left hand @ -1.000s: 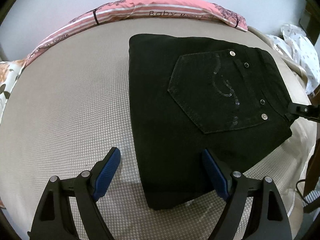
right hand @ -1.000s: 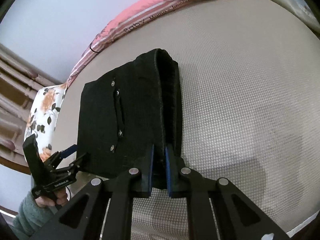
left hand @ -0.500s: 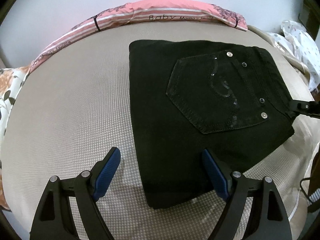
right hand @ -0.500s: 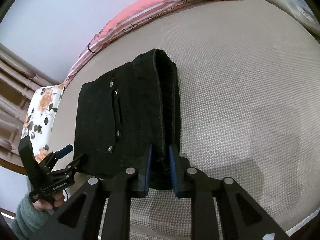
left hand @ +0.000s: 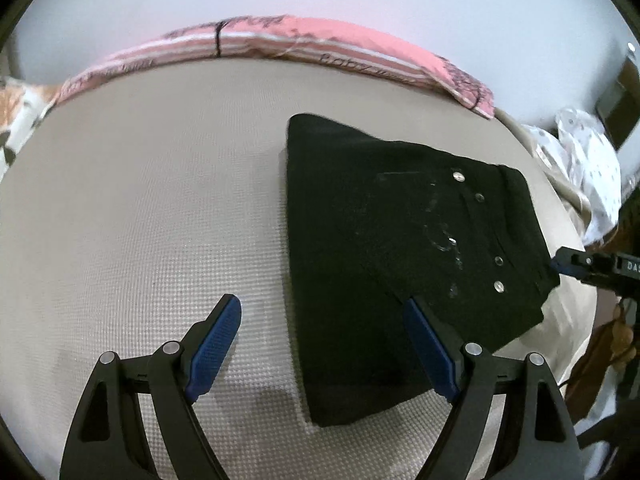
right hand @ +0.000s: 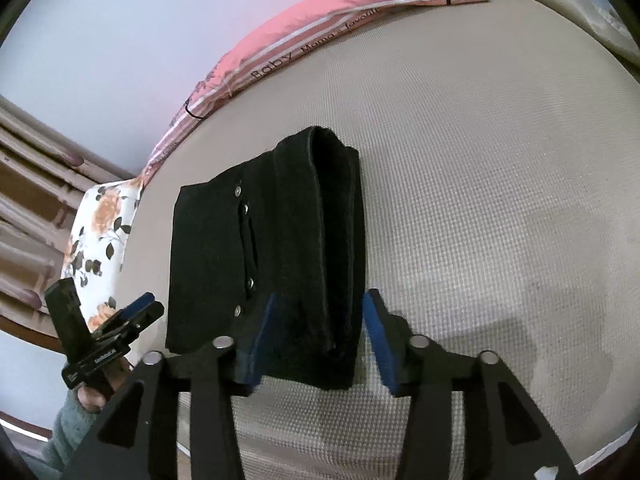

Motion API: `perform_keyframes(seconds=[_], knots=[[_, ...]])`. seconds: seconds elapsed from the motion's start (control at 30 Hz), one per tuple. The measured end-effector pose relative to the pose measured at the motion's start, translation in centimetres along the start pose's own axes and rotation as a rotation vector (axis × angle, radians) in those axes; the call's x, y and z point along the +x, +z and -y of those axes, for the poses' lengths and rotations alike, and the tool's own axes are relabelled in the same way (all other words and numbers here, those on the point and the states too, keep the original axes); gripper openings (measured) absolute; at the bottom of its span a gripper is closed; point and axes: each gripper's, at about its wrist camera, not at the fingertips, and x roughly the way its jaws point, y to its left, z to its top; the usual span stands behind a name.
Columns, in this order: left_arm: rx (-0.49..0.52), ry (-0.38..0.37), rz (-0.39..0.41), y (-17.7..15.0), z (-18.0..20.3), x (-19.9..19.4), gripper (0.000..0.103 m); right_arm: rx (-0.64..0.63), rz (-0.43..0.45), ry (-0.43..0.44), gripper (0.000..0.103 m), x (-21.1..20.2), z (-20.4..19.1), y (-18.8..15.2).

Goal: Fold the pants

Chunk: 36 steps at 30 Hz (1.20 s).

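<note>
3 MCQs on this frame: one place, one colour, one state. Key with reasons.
1. Where do the pants lie?
A. on the beige mattress
B. on the floor
C. on the floral pillow

2. What colour are the pants?
A. blue
B. black
C. grey

3. How is the right gripper set on the pants?
A. clamped tight on the edge
B. far from them
C. jaws apart astride the folded edge

Key:
1 A: the folded bundle rests flat on the woven beige surface, in front of the pink pillow.
2 B: the cloth is black, with silver rivets.
3 C: its jaws are opening and both blue pads stand clear of the cloth, the fold between them.
</note>
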Motion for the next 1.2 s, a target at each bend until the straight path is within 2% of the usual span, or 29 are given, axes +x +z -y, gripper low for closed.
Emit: perform_keyframes(seconds=[0.2, 0.37, 0.53, 0.77, 0.87, 1.03, 1.2], knots=[[-0.074, -0.053, -0.058, 1.3, -1.2, 1.5, 0.084, 0.014, -0.014, 0.048, 0.050, 1.3, 1.1, 2.0], [-0.197, -0.162, -0.116, 2.2, -2.9, 3.1, 0.083, 0.028, -0.079, 0.157, 0.050, 3.0, 2.4, 2.7], [-0.279, -0.271, -0.170, 2.7, -4.4, 4.8, 0.079, 0.014, -0.112, 0.181, 0.052, 3.6, 3.7, 2.9], [-0.276, -0.375, -0.231, 3.7, -4.4, 6.5, 0.076, 0.077, -0.148, 0.274, 0.054, 5.2, 5.8, 3.2], [-0.273, -0.423, -0.262, 4.0, -4.1, 7.2, 0.074, 0.057, -0.175, 0.297, 0.053, 5.6, 5.9, 3.6], [-0.240, -0.433, -0.270, 4.9, -3.2, 8.0, 0.074, 0.048, -0.218, 0.352, 0.052, 6.8, 5.5, 4.3], [-0.222, -0.441, -0.265, 5.3, -3.8, 8.2, 0.074, 0.020, -0.246, 0.381, 0.050, 8.0, 4.7, 5.0]])
